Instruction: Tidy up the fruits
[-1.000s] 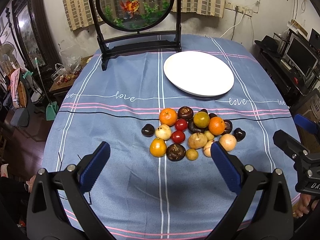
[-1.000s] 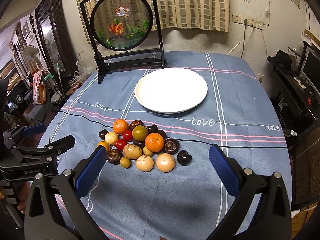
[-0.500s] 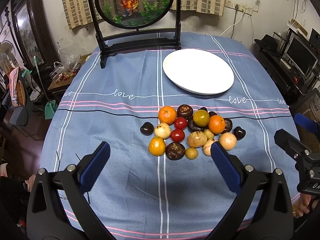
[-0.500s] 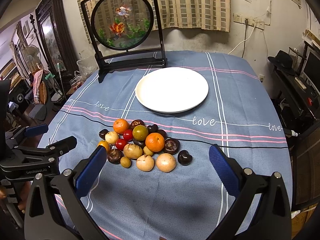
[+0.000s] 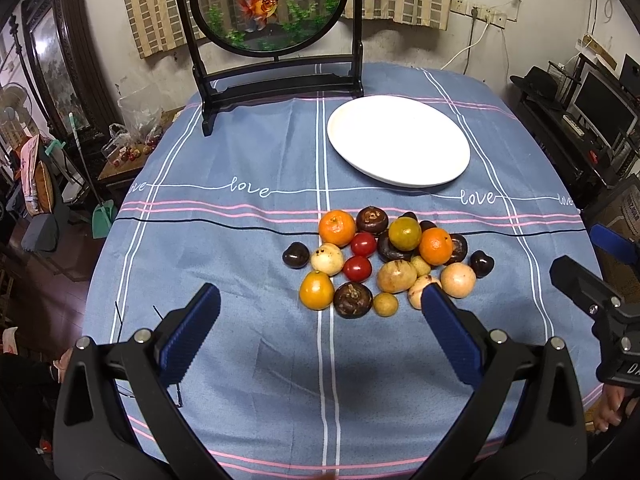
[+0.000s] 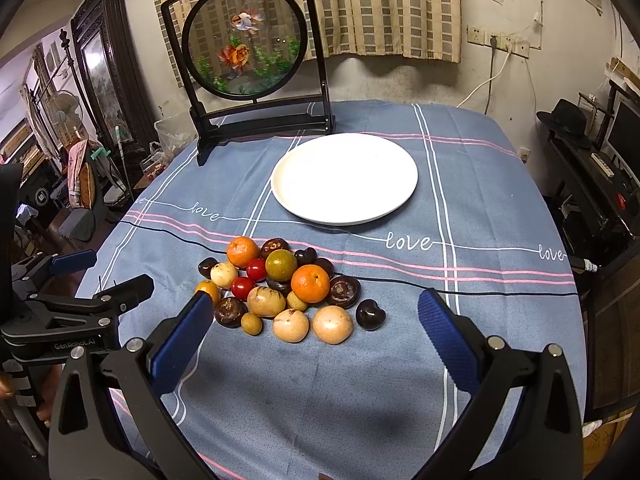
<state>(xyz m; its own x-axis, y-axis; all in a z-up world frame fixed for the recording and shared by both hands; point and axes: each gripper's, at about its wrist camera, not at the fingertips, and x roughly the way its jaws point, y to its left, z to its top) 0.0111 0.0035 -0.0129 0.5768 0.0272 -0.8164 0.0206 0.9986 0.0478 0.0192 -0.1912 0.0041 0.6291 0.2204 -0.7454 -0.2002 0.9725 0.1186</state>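
Note:
A cluster of several small fruits [image 5: 384, 260] [image 6: 288, 292] lies on the blue tablecloth: oranges, red cherry tomatoes, dark brown and tan ones. Behind it sits an empty white plate [image 5: 400, 140] [image 6: 344, 178]. My left gripper [image 5: 320, 300] hovers open just short of the cluster's near edge, nothing between its blue pads. My right gripper [image 6: 316, 308] also stands open, its left pad near the cluster's front left fruits. Each gripper shows at the side of the other's view, the right gripper [image 5: 592, 276] and the left gripper [image 6: 88, 280].
A round goldfish screen on a black stand [image 5: 272, 8] [image 6: 248, 44] stands at the table's back left. Furniture and clutter ring the table: a hat and monitor shelf [image 5: 576, 104] on the right, a small side table [image 5: 128, 152] on the left.
Both grippers have crept slightly forward toward the fruits; the cluster and plate sit a little nearer in view. Both stay open.

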